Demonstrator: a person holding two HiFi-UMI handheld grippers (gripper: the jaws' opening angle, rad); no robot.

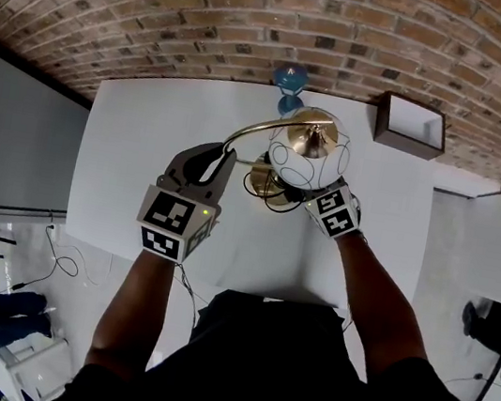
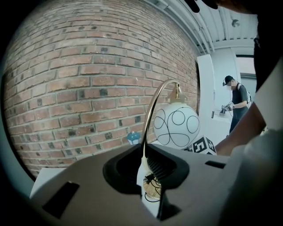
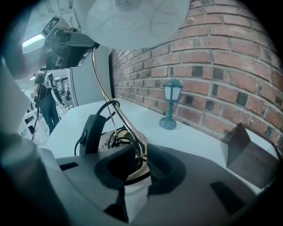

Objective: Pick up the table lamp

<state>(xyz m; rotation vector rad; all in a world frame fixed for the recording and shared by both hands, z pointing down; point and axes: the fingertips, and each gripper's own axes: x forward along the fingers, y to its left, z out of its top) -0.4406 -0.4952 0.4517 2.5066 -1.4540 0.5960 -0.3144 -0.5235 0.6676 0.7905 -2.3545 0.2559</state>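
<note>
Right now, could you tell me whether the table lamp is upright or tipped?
Upright: its base rests flat on the table, globe shade hanging from arched stem.

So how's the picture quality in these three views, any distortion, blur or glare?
Head view: fisheye bows the brick wall into arcs, otherwise sharp. Left gripper view: dark round vignette, left gripper soft up close, globe shade crisp. Right gripper view: shade overhead washed out, foreground blurred.

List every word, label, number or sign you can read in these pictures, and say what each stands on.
None: no words or numbers can be read anywhere.
The cubes on the left gripper and the right gripper bear black-and-white square markers: patterns only, no letters.
The table lamp has black looping lines on its white globe, not writing.
</note>
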